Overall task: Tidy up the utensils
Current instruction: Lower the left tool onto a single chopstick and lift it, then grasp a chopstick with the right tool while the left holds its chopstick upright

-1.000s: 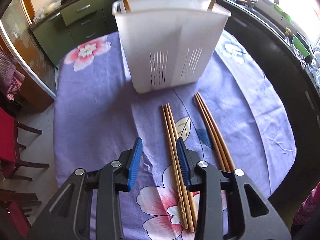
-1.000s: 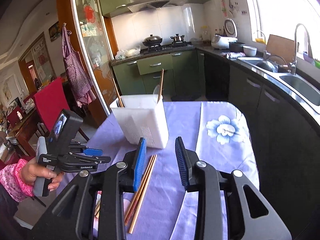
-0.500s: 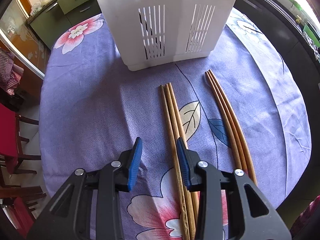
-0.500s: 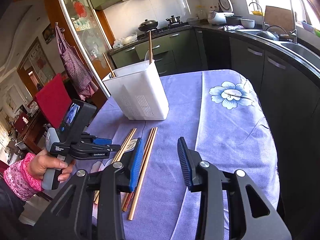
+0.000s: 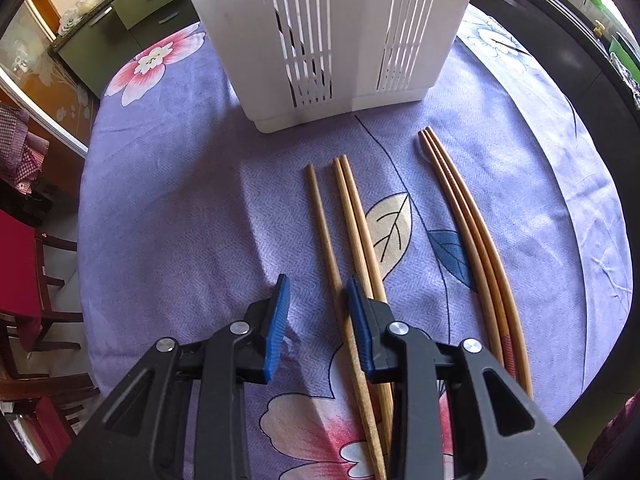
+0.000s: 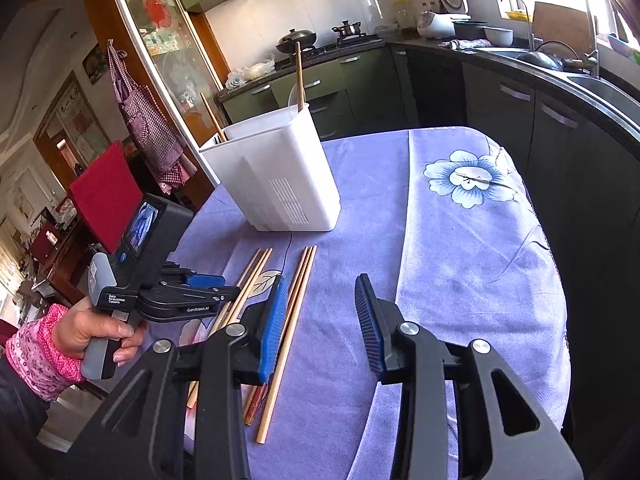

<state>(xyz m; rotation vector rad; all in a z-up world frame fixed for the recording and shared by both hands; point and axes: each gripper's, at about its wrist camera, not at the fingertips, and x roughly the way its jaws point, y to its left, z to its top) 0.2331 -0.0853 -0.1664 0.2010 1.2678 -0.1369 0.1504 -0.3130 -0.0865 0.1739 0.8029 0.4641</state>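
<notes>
Left gripper (image 5: 316, 316), jaws closing, nothing clamped yet: one stray chopstick (image 5: 325, 240) lies between them on the desk (image 5: 168, 216), the white holder (image 5: 328, 40) beyond. Best to centre on that single stick before pinching. Right gripper (image 6: 322, 320), jaws apart and empty, sits beside the right-hand bundle (image 6: 294, 304).

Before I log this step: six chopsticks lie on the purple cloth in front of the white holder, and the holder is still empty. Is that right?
Not quite. Six chopsticks do lie on the purple cloth in front of the white holder, but the holder is not empty: the right wrist view shows two chopsticks already standing in it.
</notes>
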